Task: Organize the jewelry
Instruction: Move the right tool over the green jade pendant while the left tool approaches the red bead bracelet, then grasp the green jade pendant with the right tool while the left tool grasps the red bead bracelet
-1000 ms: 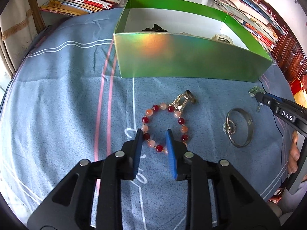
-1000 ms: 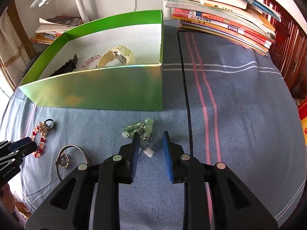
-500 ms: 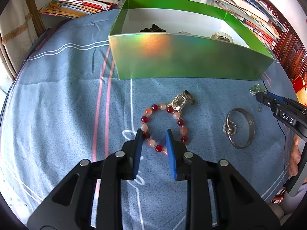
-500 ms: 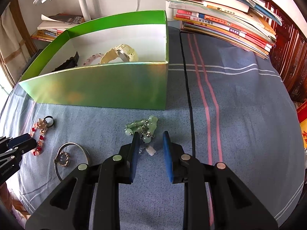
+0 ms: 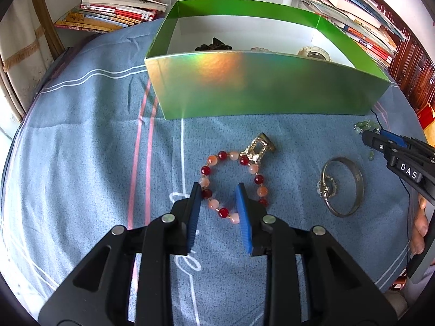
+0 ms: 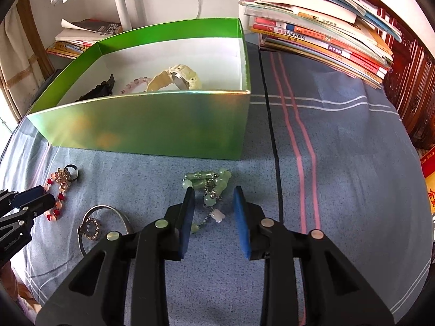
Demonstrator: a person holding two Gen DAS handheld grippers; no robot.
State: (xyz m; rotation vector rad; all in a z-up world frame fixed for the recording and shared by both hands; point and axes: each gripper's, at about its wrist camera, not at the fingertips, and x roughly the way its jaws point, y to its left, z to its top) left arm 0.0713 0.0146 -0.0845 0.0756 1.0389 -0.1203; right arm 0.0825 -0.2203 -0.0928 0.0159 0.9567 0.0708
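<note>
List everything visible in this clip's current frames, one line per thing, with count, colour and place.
box: 1, green outside, white inside, on the cloth, open-topped
watch: 1, cream, in the box
pink bracelet: 1, pale pink, in the box beside the watch
dark item: 1, black, in the box, left end
red bracelet: 1, red and peach beads with gold charm, on the cloth
bangle: 1, silver, on the cloth
jade bracelet: 1, pale green, on the cloth
cloth: 1, blue with pink and white stripes
books: stacks, mixed colours, behind the box
left gripper: jaws apart, around the red bracelet
right gripper: jaws opening, astride the jade bracelet
</note>
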